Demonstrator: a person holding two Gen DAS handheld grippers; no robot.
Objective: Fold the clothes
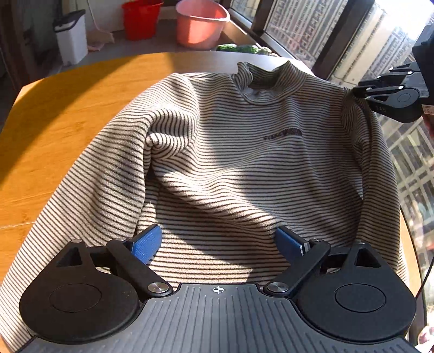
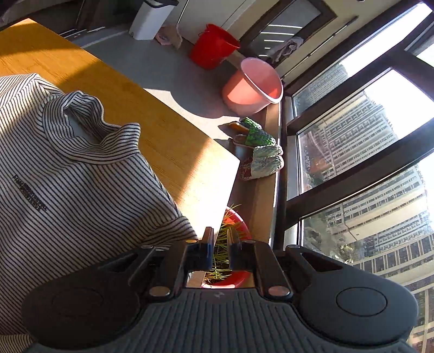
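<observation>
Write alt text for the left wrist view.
A striped sweater lies face up on a wooden table, collar away from the camera, with the open left gripper over its hem. The right gripper sits at the sweater's shoulder on the right; a red bucket and pink basin stand beyond.

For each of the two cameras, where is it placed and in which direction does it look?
Left wrist: sits on the left gripper, jaws open, low over the hem, looking up the striped sweater toward its collar; the right gripper shows at the shoulder.
Right wrist: sits on the right gripper, at the sweater's shoulder, looking past the table edge to the windows.
Shared: sweater, table, pink basin, red bucket.
</observation>
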